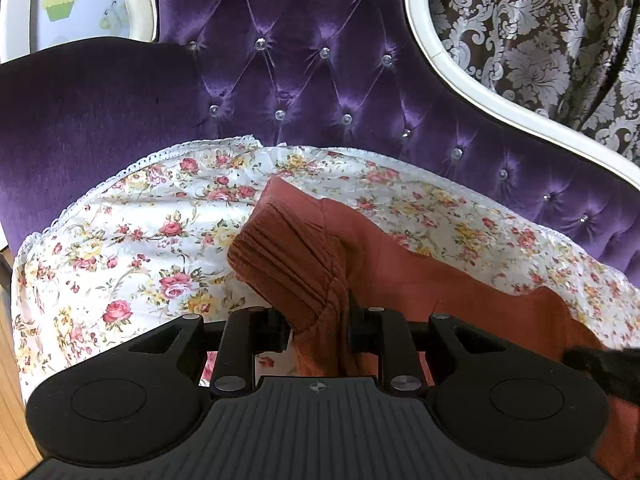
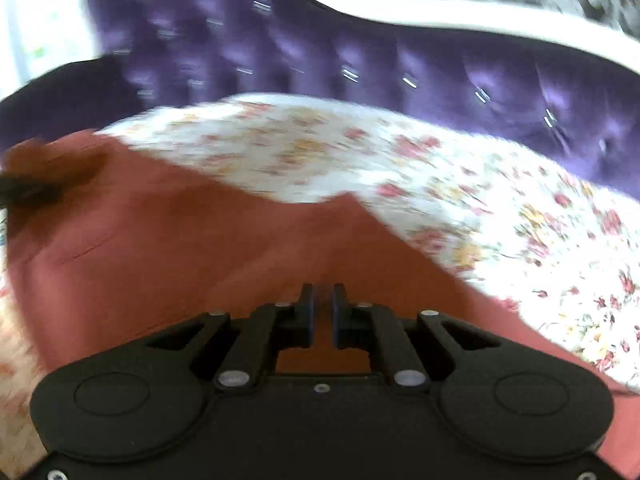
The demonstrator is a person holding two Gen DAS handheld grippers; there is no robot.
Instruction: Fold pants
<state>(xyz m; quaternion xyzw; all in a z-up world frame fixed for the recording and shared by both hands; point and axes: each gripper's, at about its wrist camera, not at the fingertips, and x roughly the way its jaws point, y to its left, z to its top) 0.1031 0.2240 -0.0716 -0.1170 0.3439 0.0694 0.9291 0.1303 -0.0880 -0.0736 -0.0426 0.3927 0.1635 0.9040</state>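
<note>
Rust-coloured pants (image 1: 400, 264) lie across a floral cloth (image 1: 140, 232) on a purple sofa. My left gripper (image 1: 318, 314) is shut on the bunched ribbed waistband (image 1: 288, 256), which stands up out of the jaws. The right wrist view is blurred. There the pants (image 2: 180, 232) spread to the left and towards me. My right gripper (image 2: 323, 292) has its fingers close together with a fold of the pants fabric pinched in the narrow gap. A dark fuzzy shape (image 1: 600, 364) at the right edge of the left wrist view rests on the pants; what it is I cannot tell.
The tufted purple sofa back (image 1: 300, 60) with its white frame (image 1: 460, 80) rises behind the cloth, and a padded arm (image 1: 80, 100) stands at the left. A patterned curtain (image 1: 540, 40) hangs behind. Wooden floor (image 1: 8, 380) shows at the lower left.
</note>
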